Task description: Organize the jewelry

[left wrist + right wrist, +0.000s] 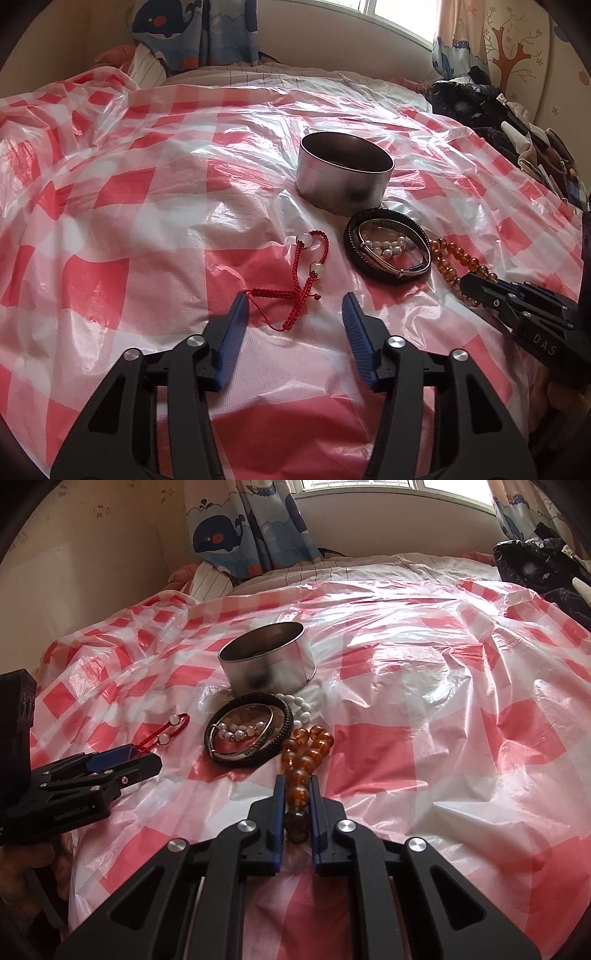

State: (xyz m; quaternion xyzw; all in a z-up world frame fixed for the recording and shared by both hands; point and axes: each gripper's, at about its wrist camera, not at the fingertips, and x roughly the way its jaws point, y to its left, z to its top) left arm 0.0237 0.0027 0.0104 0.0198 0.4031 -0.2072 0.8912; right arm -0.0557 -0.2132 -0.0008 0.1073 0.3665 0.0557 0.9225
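A red-and-white checked plastic sheet (147, 192) covers the bed under my tools. On it the round metal tin (267, 661) stands open, and just in front lies a black bangle (251, 738) ringing a silver bangle and pearls. My right gripper (297, 794) is clamped on the amber bead bracelet (306, 755) beside that pile. My left gripper (295, 306) is spread wide over the red cord bracelet (303, 280).
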